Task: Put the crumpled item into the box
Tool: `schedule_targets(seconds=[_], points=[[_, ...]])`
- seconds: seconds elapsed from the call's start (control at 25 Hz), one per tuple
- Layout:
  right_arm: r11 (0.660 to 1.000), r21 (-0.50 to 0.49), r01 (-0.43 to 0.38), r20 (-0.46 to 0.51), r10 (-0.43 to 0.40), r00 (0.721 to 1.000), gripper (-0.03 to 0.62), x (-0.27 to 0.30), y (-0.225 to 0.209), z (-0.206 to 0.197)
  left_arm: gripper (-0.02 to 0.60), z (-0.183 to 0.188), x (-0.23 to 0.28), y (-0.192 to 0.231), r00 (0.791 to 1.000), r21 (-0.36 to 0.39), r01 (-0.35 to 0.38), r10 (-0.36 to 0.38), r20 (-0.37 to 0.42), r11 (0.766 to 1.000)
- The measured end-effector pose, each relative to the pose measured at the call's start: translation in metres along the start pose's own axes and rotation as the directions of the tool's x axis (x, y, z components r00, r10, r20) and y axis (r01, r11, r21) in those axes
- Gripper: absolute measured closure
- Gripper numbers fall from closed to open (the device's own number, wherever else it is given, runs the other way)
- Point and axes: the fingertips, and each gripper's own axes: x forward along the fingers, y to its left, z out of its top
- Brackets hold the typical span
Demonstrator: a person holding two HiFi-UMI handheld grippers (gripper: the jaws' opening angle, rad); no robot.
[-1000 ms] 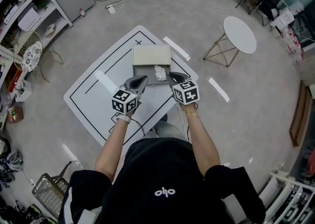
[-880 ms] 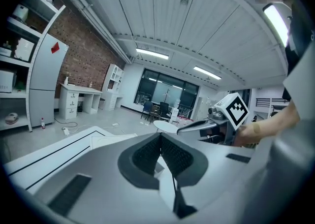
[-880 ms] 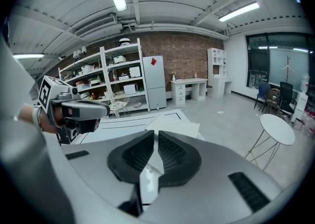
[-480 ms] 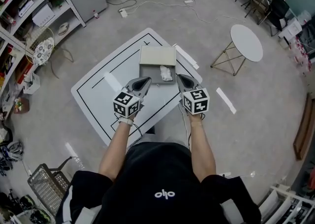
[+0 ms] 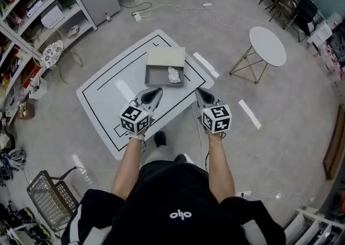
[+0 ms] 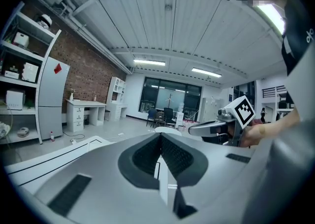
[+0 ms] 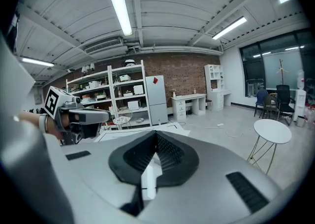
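The crumpled item lies inside the open box on the worktop, towards the box's near right corner. The left tongs and right tongs hang over the worktop's front edge, apart from the box. Each pair is pressed together with nothing between. Judging by this, the placing step is done. The next move calls for little, only keeping both tongs clear of the box. Whether the box has a lid to close I cannot tell.
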Motion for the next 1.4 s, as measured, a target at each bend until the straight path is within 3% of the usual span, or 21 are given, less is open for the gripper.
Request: schedule_targets(seconds=[0.32, 0.64, 1.4], points=[[0.999, -0.012, -0.03, 0.0, 0.03, 1.0, 0.585, -0.056, 0.012, -0.028, 0.581, -0.016, -0.022, -0.051, 0.999, 0.002, -0.049, 0.049, 0.002, 0.999], [0.999, -0.016, -0.038, -0.019, 0.038, 0.999, 0.585, -0.091, 0.02, -0.053, 0.581, -0.032, -0.033, -0.086, 0.999, 0.004, -0.052, 0.052, -0.004, 0.999], [0.999, -0.021, -0.028, -0.021, 0.027, 0.999, 0.585, -0.104, 0.026, -0.062, 0.581, -0.036, -0.039, -0.1, 0.999, 0.01, -0.039, 0.039, 0.005, 0.999]])
